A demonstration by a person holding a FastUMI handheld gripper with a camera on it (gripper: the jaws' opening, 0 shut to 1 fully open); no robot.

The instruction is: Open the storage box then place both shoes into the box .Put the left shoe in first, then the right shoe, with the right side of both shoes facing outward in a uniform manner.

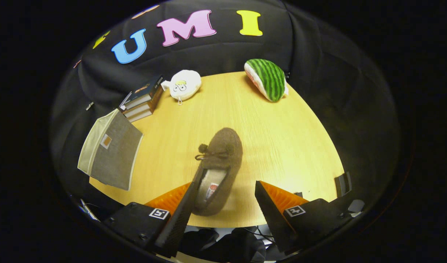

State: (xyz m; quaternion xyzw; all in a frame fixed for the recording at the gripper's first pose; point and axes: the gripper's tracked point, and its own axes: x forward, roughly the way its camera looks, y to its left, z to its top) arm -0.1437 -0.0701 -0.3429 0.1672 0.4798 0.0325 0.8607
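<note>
i see a brown slipper (219, 171), soft felt or suede by the look, rounded at the toe, with a thin bow lace and two small pompoms across the vamp and a pale fleecy lining inside. a small red-and-white tag sits in the heel lining; i cannot read it. the slipper lies on a round light wood-grain table (281, 146), toe pointing away from me.

my gripper (223, 199) is angled down over the slipper's heel end with its fingers spread wide. the left finger (183, 212) overlaps the heel edge, though i cannot tell if it touches; the right finger (269, 204) stands apart from the slipper, so nothing is clamped.

well to the left of the slipper, at the table's edge, sits the storage box (110, 155), a grey woven-fabric cube with cream trim and a small square label, closed. beyond the slipper and to its left is a stack of books (143, 100), spine text too small to read, with a white plush toy (183, 84) with cartoon eyes just beside it. far beyond the slipper to the right lies a striped green watermelon-slice plush (268, 79).
</note>
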